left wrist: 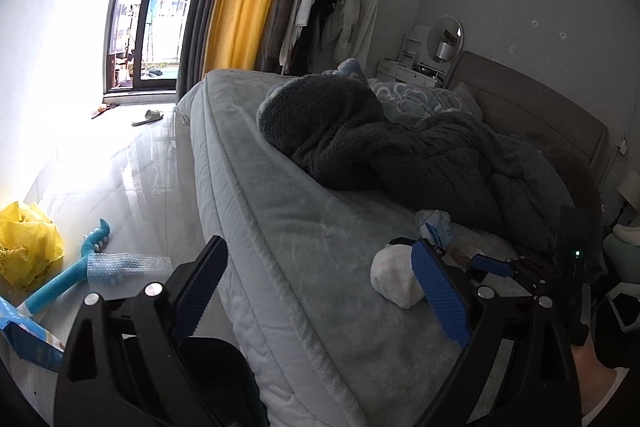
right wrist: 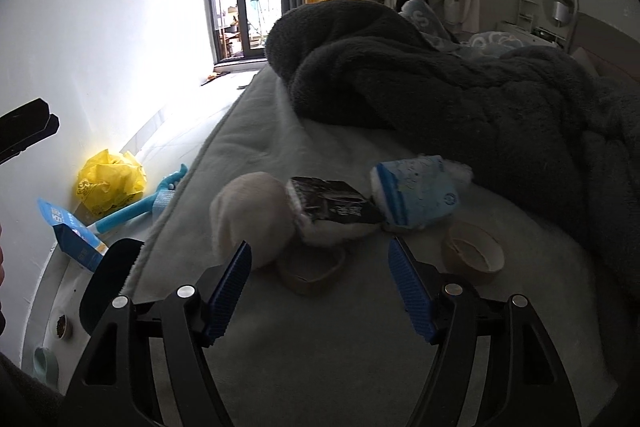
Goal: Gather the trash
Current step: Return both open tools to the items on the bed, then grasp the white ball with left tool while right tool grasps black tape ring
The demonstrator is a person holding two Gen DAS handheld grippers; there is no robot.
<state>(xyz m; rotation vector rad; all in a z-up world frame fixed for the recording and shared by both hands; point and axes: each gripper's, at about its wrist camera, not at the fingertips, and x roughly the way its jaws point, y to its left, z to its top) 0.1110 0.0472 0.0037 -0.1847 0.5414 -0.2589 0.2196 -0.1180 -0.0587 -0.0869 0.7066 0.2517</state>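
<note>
On the bed (right wrist: 320, 347) lie a white crumpled wad (right wrist: 252, 215), a black wrapper (right wrist: 332, 205), a light blue packet (right wrist: 416, 193) and two tape rolls (right wrist: 312, 273) (right wrist: 474, 251). My right gripper (right wrist: 320, 259) is open and empty, just short of the nearer tape roll. My left gripper (left wrist: 320, 259) is open and empty over the bed's edge; its right finger is beside the white wad (left wrist: 394, 277). The blue packet (left wrist: 436, 227) shows behind it. The right gripper (left wrist: 500, 267) shows at the right of the left wrist view.
A dark fleece blanket (right wrist: 460, 99) is heaped on the bed. On the floor by the wall lie a yellow plastic bag (left wrist: 28, 243), a blue brush with bubble wrap (left wrist: 92, 267) and a blue box (right wrist: 74, 235). A black bin (right wrist: 110, 279) stands below the bed's edge.
</note>
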